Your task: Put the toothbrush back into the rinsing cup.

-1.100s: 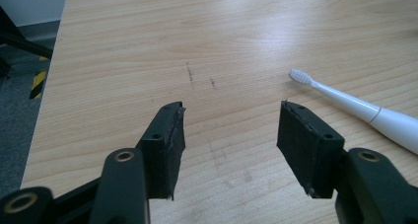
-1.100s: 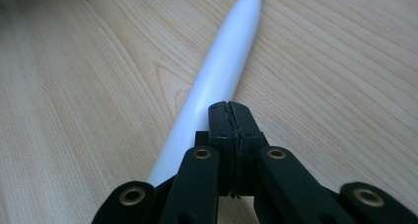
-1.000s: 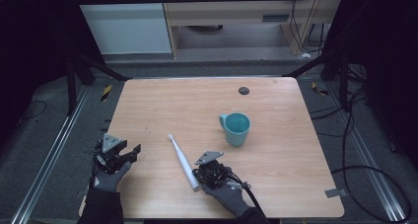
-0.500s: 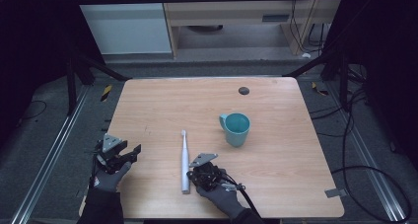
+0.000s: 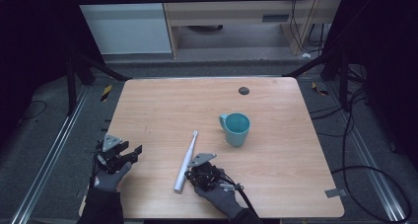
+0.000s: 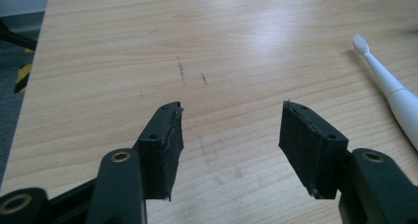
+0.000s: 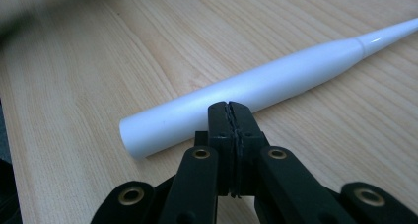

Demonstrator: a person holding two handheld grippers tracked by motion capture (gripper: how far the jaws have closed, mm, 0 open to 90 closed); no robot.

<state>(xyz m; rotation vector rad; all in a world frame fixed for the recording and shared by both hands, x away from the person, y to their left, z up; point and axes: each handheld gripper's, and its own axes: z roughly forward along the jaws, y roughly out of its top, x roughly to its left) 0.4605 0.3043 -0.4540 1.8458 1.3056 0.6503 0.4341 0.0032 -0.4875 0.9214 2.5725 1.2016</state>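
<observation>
white toothbrush (image 5: 186,161) lies flat on the bench (image 5: 162,110), long axis diagonal: brush head up-right toward the teal mug (image 5: 235,129), butt end near the front edge. right hand-held gripper (image 5: 193,174) pressed shut, empty, tips against the handle near the butt. left hand-held gripper (image 6: 229,130) wide, empty, well apart. left gripper view shows the bristles; right gripper view shows the contact point.

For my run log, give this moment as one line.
left hand-held gripper: open, idle | right hand-held gripper: shut, against toothbrush handle | cup: upright
</observation>
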